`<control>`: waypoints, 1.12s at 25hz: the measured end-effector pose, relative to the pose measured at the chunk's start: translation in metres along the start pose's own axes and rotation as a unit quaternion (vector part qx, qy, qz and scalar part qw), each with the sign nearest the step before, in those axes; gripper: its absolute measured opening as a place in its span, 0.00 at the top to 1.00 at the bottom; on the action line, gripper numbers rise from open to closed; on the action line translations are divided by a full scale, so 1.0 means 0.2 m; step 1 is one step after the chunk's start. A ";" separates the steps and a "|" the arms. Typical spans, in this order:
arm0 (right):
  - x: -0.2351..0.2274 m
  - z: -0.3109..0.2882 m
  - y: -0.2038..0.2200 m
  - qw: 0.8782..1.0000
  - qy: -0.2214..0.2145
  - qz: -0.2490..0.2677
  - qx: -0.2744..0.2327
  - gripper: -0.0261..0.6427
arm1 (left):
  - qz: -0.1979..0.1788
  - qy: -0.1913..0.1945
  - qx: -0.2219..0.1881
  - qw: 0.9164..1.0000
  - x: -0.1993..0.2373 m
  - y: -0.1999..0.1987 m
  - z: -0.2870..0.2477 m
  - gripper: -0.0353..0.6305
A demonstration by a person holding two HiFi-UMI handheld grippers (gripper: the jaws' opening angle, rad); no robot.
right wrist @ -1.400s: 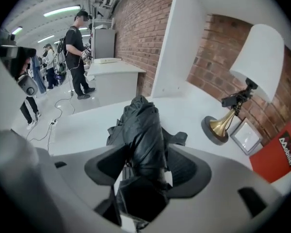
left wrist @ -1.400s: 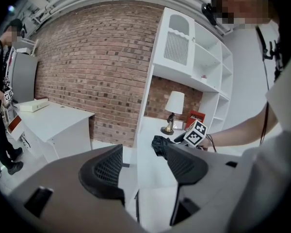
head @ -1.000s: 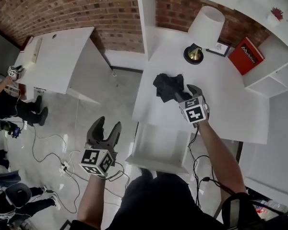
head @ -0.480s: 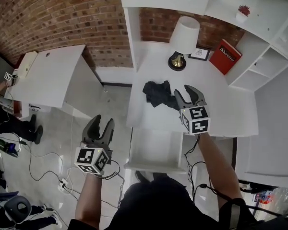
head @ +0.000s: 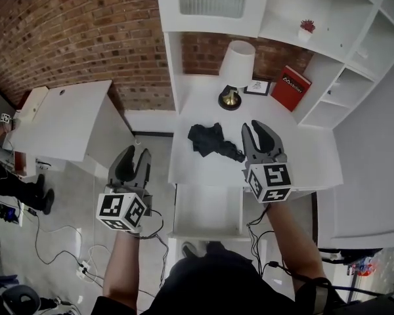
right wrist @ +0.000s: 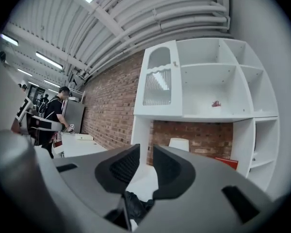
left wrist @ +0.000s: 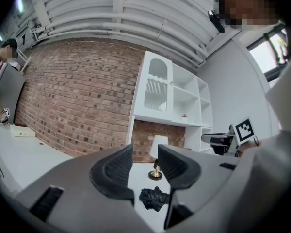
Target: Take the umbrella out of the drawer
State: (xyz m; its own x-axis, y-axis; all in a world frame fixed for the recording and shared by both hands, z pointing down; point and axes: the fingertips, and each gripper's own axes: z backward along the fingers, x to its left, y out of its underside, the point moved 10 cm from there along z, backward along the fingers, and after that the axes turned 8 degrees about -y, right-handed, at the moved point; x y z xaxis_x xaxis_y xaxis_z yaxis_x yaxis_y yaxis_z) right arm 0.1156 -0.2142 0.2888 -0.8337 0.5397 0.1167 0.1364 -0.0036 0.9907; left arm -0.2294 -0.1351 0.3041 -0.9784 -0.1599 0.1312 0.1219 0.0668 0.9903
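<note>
- My left gripper (head: 134, 157) hangs in the air off the left edge of the white desk (head: 302, 163). Its jaws have just been closing and stand about half apart, with nothing between them.
- My right gripper (head: 257, 132) is raised over the desk, just beside the umbrella (head: 212, 141). Its jaws have also just been closing, down to a narrow gap, and nothing is gripped there either.
- The umbrella lies on the desk top as a crumpled black bundle in front of the lamp (head: 235, 71). It is out of the drawer (head: 207, 209), which stands pulled open below the desk edge.
- By the look of it, the task's main step is done.
- I judge the umbrella to be light, with soft, loose fabric folded over a stiff core, so the cloth would slide and bunch under my pads.
- If I took it again, I would grip across the thick middle, where the core backs the fabric, not a stray fold.
- A narrower dark end points toward my right gripper; I cannot tell if that is the handle.
</note>
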 end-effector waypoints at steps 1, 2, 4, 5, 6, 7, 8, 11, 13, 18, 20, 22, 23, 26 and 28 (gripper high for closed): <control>0.01 0.02 -0.03 1.000 0.003 0.000 -0.007 0.84 | -0.005 0.004 -0.007 1.000 -0.02 -0.04 0.00 0.71; 0.02 0.04 -0.06 1.000 0.006 -0.001 -0.014 0.85 | -0.012 0.008 -0.014 1.000 -0.04 -0.07 -0.01 0.71; 0.04 0.07 -0.12 1.000 0.010 -0.001 -0.028 0.86 | -0.024 0.012 -0.024 0.999 -0.07 -0.14 -0.02 0.72; 0.05 0.09 -0.14 0.999 0.012 0.000 -0.034 0.87 | -0.026 0.014 -0.029 0.999 -0.09 -0.18 -0.02 0.73; 0.06 0.10 -0.16 0.999 0.013 0.002 -0.040 0.88 | -0.026 0.017 -0.035 0.999 -0.10 -0.21 -0.03 0.74; 0.06 0.11 -0.18 0.999 0.013 0.005 -0.045 0.88 | -0.025 0.019 -0.042 0.999 -0.11 -0.23 -0.03 0.75; 0.07 0.13 -0.20 0.999 0.015 0.007 -0.050 0.89 | -0.025 0.020 -0.048 0.998 -0.12 -0.26 -0.03 0.75; 0.08 0.18 -0.24 0.998 0.022 0.006 -0.061 0.91 | -0.028 0.023 -0.063 0.997 -0.16 -0.32 -0.02 0.79; 0.09 0.22 -0.27 0.998 0.025 -0.001 -0.064 0.93 | -0.028 0.023 -0.066 0.997 -0.18 -0.35 0.00 0.84; 0.14 0.31 -0.33 0.996 0.025 0.009 -0.080 0.96 | -0.013 0.034 -0.080 0.996 -0.23 -0.38 0.08 0.86; 0.17 0.34 -0.35 0.996 0.023 0.019 -0.088 0.96 | -0.011 0.033 -0.085 0.996 -0.23 -0.39 0.11 0.86; 0.18 0.37 -0.36 0.995 0.023 0.034 -0.095 0.96 | -0.013 0.028 -0.088 0.996 -0.23 -0.40 0.12 0.86; 0.19 0.38 -0.37 0.994 0.025 0.042 -0.100 0.96 | -0.016 0.025 -0.090 0.996 -0.23 -0.41 0.12 0.86; 0.19 0.39 -0.37 0.992 0.031 0.057 -0.111 0.96 | -0.025 0.020 -0.096 0.995 -0.23 -0.42 0.11 0.86; 0.19 0.40 -0.37 0.992 0.036 0.060 -0.107 0.96 | -0.027 0.018 -0.096 0.995 -0.22 -0.40 0.12 0.86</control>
State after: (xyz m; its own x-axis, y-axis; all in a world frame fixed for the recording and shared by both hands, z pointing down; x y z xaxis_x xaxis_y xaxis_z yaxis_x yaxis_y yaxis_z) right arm 0.1160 -0.1268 0.2146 -0.8552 0.4635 0.2319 0.1271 -0.2461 0.9609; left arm -0.1997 -0.1101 0.2179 -0.9783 -0.1933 0.0749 0.1016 -0.1322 0.9860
